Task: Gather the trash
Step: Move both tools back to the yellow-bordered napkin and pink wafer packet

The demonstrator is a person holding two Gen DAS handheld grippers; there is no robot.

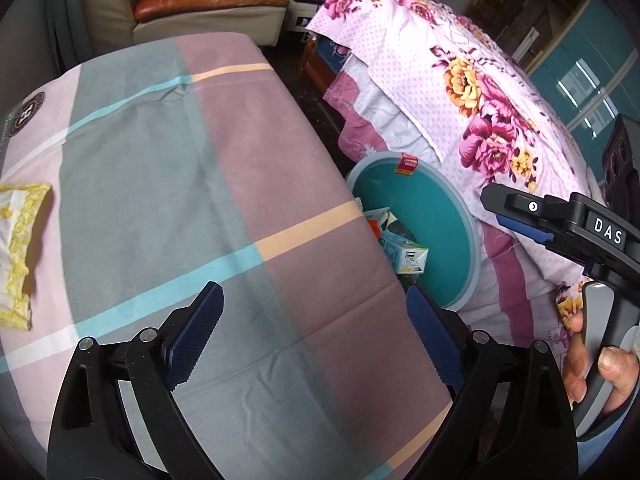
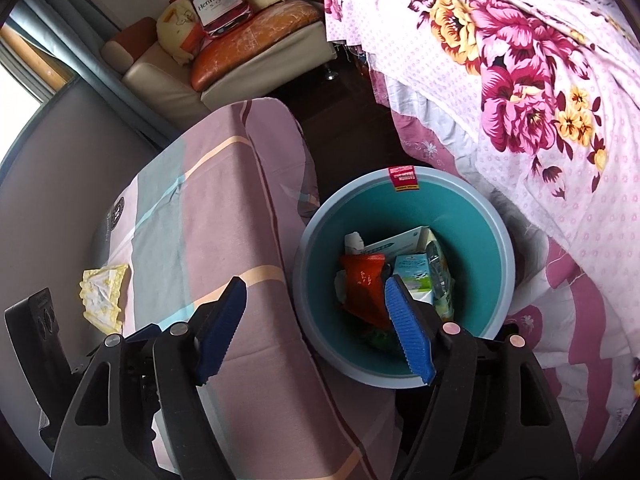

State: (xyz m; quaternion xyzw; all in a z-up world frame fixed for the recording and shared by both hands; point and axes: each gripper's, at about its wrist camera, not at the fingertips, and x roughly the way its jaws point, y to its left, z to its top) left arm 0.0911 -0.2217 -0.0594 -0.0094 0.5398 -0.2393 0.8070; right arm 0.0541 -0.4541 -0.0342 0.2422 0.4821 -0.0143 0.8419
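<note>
A teal bin stands on the floor between the cloth-covered table and the bed. It holds a red packet, a milk carton and other boxes. A yellow-edged white wrapper lies on the table's left side; it also shows in the left wrist view. My right gripper is open and empty above the bin's near rim and the table's edge. My left gripper is open and empty over the table. The bin shows to its right, and the right gripper hangs beyond it.
A bed with a floral cover rises right of the bin. A sofa with a bottle-shaped cushion stands at the back. A narrow strip of dark floor runs between table and bed.
</note>
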